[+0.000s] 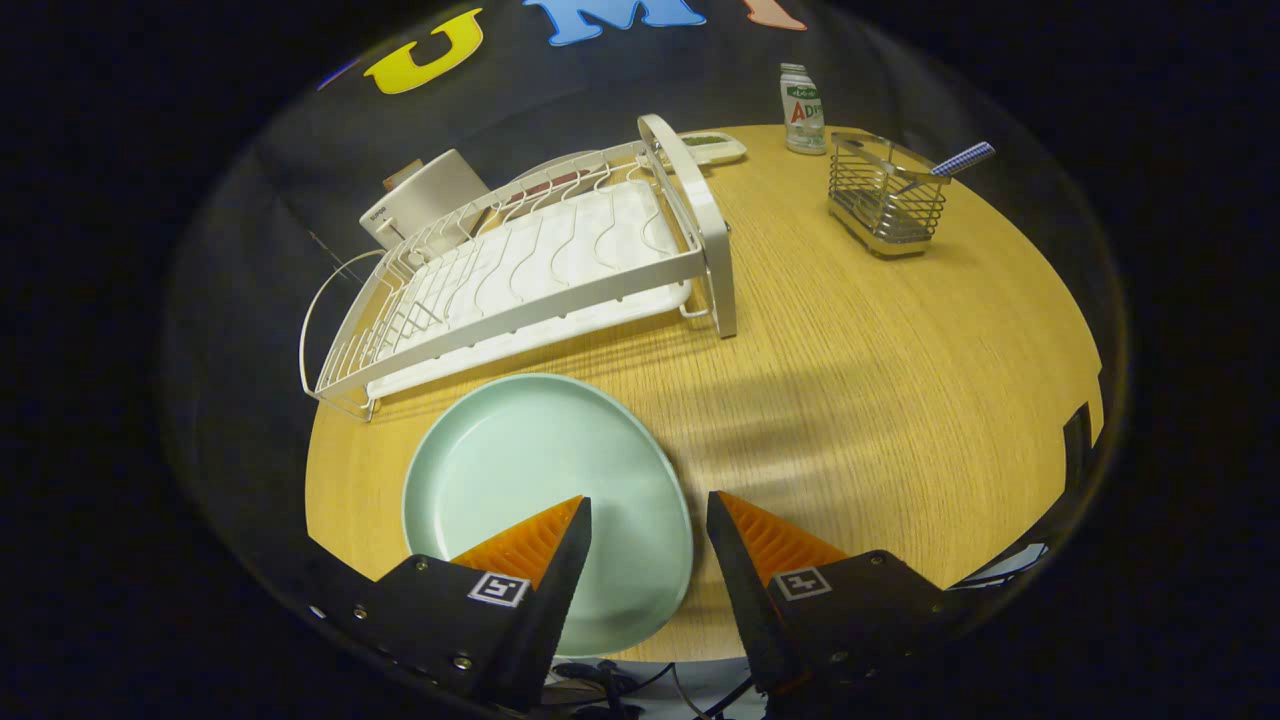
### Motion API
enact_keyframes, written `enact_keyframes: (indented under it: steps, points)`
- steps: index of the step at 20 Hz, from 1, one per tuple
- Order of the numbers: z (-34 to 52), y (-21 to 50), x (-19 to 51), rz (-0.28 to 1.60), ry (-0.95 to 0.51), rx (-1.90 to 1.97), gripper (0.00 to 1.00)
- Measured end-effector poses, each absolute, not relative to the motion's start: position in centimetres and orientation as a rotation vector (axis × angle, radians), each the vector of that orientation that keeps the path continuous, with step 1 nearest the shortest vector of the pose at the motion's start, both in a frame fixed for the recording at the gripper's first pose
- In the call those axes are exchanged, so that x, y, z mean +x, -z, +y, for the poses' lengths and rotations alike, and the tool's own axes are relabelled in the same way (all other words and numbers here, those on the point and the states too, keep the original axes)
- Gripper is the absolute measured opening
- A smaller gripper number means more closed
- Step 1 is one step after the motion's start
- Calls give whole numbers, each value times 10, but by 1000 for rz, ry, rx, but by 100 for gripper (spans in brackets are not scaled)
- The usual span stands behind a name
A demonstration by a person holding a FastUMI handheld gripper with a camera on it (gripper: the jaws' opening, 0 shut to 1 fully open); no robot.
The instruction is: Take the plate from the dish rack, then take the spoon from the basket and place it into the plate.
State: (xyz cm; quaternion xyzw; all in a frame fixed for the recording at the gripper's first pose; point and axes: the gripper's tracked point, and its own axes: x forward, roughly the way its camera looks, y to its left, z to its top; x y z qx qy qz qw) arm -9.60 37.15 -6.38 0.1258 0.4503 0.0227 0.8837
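Note:
A pale green plate point(530, 480) lies flat on the wooden table point(880, 400), just in front of the white dish rack point(530, 270). My gripper point(648, 505) hovers open above the plate's near right rim, with nothing between its fingers. The left finger overlaps the plate and the right finger sits past its edge. Far beyond the fingers to the right stands a wire basket point(885, 200) with a spoon point(955, 162) leaning in it, its blue checked handle sticking out over the basket's right side.
A small white bottle point(803, 110) stands behind the basket. A white box-like appliance point(420, 200) sits behind the rack, and a small white tray point(712, 147) lies at the rack's far end. Open tabletop stretches between plate and basket.

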Motion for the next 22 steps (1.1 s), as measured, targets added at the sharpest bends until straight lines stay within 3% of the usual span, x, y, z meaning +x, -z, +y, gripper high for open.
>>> enact_keyframes:
  steps: [12, 22]
  points:
    - [229, -52, -35, 576, 358, 300, 74]
    - [120, -57, 27, 496, 607, 447, 74]
